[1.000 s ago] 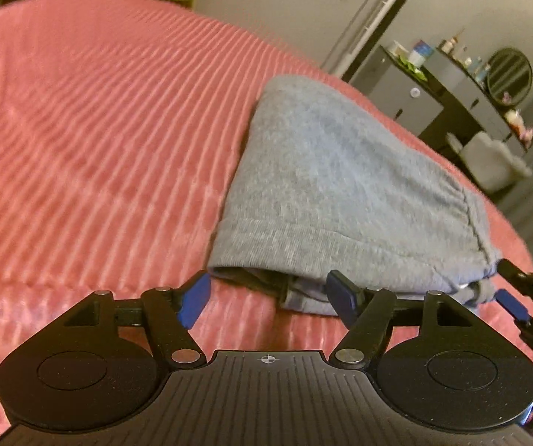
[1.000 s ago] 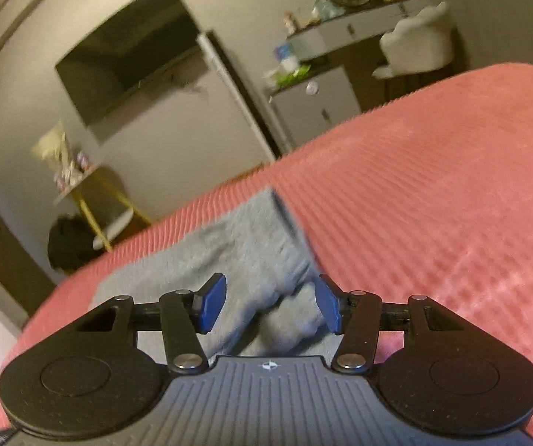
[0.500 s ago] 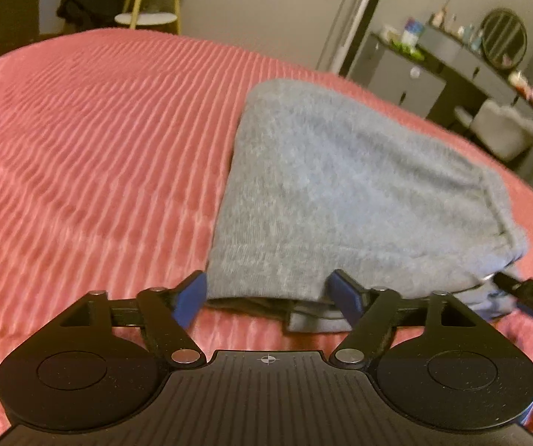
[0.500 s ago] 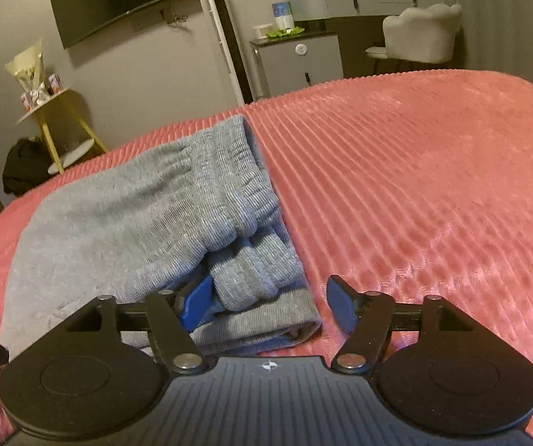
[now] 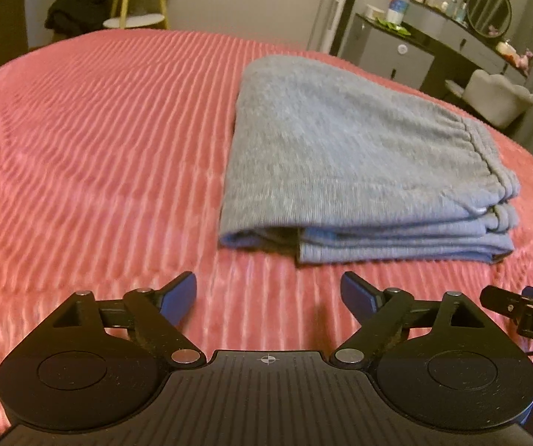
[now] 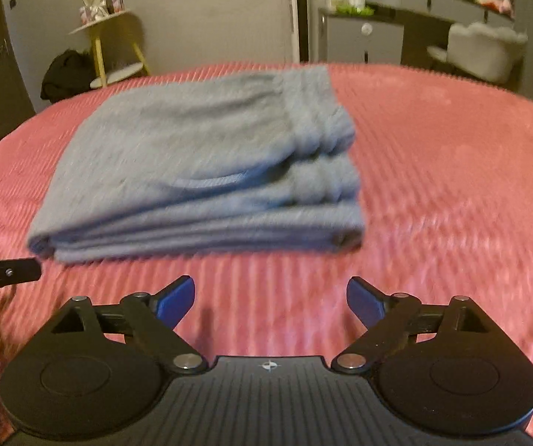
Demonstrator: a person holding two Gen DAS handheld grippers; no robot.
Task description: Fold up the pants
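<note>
The grey pants lie folded in a flat stack of several layers on the pink ribbed bedspread. They also show in the right wrist view, with the elastic waistband on the right side of the stack. My left gripper is open and empty, a short way in front of the stack's near edge. My right gripper is open and empty, also in front of the stack and apart from it. The right gripper's tip shows at the left wrist view's right edge.
The bed fills most of both views. Beyond it stand a yellow-legged side table with a dark bag beside it, a grey cabinet, a dresser with a round mirror and a white chair.
Both grippers have pulled back from the pants' near edge, which they straddled a second ago. The folded stack now lies free in front of them.
</note>
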